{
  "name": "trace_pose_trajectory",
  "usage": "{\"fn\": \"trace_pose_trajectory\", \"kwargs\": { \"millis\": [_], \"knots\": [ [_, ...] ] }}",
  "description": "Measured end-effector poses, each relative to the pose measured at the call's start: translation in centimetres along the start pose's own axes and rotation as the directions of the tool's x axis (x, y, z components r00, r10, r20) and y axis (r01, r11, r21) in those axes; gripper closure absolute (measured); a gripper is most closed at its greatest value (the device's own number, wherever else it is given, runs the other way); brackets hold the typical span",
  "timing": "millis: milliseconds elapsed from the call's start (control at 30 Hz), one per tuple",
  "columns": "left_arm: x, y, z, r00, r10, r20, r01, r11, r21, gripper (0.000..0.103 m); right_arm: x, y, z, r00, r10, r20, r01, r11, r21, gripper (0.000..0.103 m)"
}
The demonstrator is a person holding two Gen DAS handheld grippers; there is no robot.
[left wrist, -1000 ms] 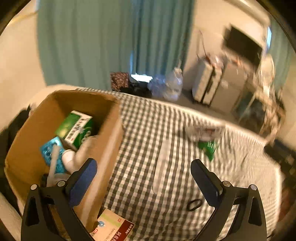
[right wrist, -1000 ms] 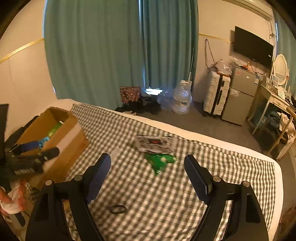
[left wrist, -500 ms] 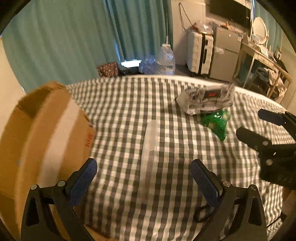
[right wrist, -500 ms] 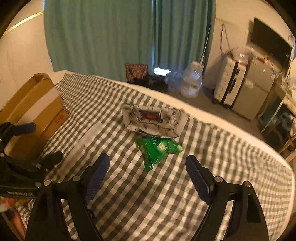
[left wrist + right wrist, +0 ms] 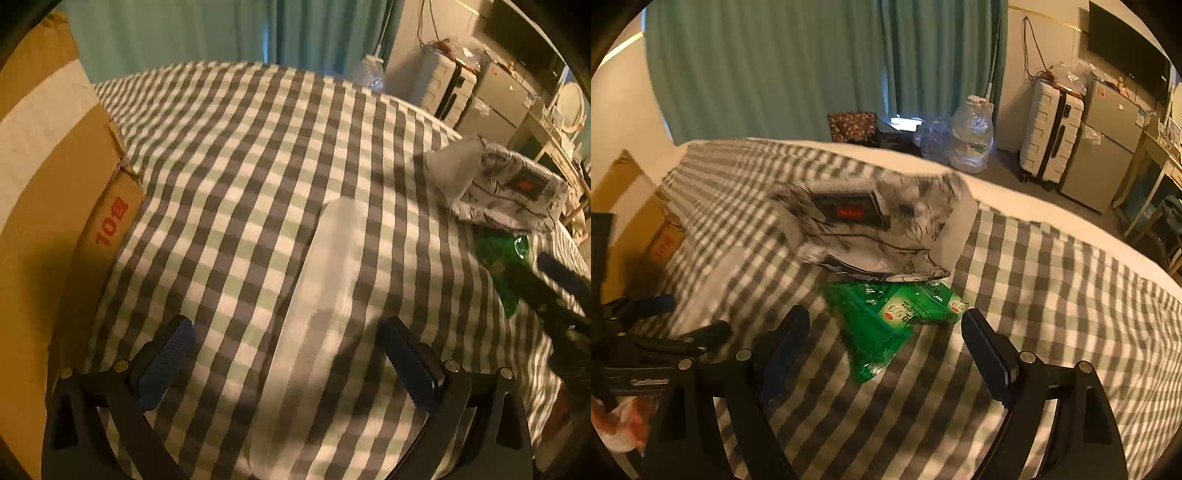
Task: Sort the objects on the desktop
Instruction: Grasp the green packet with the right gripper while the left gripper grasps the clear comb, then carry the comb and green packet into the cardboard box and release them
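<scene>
Both grippers have descended toward the checked cloth [image 5: 240, 177]; left view: left gripper [image 5: 291, 358] jaws apart, empty, straddling the long translucent sleeve [image 5: 332, 266] beside the cardboard box [image 5: 55, 192]; sleeve likely light, limp; pinch across its width; right view: right gripper [image 5: 886, 343] jaws apart above the green sachet [image 5: 882, 321], beyond the sleeve; likely slippery; grip mid-body.

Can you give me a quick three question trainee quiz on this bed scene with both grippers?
1. True or false: the right gripper is shut on the green packet.
2. Which long item lies ahead of the left gripper: A) white translucent sleeve, B) a spoon?
3. What overlaps the green packet's far edge?

Key: 1 false, its jaws stand open. 2 A. 3 The black-and-white printed bag.
</scene>
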State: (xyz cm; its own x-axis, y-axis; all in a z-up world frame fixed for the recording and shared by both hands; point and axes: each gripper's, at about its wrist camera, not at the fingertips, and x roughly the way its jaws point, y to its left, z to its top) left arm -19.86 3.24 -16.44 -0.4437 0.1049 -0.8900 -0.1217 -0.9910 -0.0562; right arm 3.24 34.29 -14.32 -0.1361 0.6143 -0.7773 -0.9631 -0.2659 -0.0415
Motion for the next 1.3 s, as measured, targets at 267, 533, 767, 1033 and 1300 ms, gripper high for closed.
{"fn": "trace_pose_trajectory", "kwargs": {
  "millis": [267,533,767,1033,1300],
  "knots": [
    [0.1,-0.5,0.0,1.0,0.016,0.026,-0.016,1.0,0.027,0.0,2.1,0.3,-0.1,0.998,-0.057,-0.005,0.056,0.997,-0.043,0.018],
    [-1.1,-1.7,-0.5,0.997,-0.057,0.048,0.051,0.99,0.131,0.054,1.3,-0.2,-0.1,0.998,-0.052,-0.031,0.051,0.998,-0.028,0.05],
    [-2.5,-1.6,-1.4,0.994,-0.106,0.008,0.105,0.987,0.118,0.077,-0.6,-0.1,-1.5,0.996,-0.008,-0.084,0.008,1.0,-0.008,0.098],
    [-4.6,-1.5,-3.2,0.996,-0.082,-0.028,0.085,0.988,0.128,0.077,-4.8,-0.6,-2.7,0.997,0.046,-0.057,-0.04,0.994,0.105,0.101],
    [-9.5,-1.4,-3.9,0.994,-0.104,0.044,0.098,0.986,0.138,0.077,-10.4,0.4,-2.4,0.998,0.067,0.006,-0.067,0.99,0.121,0.102]
  ]
}}
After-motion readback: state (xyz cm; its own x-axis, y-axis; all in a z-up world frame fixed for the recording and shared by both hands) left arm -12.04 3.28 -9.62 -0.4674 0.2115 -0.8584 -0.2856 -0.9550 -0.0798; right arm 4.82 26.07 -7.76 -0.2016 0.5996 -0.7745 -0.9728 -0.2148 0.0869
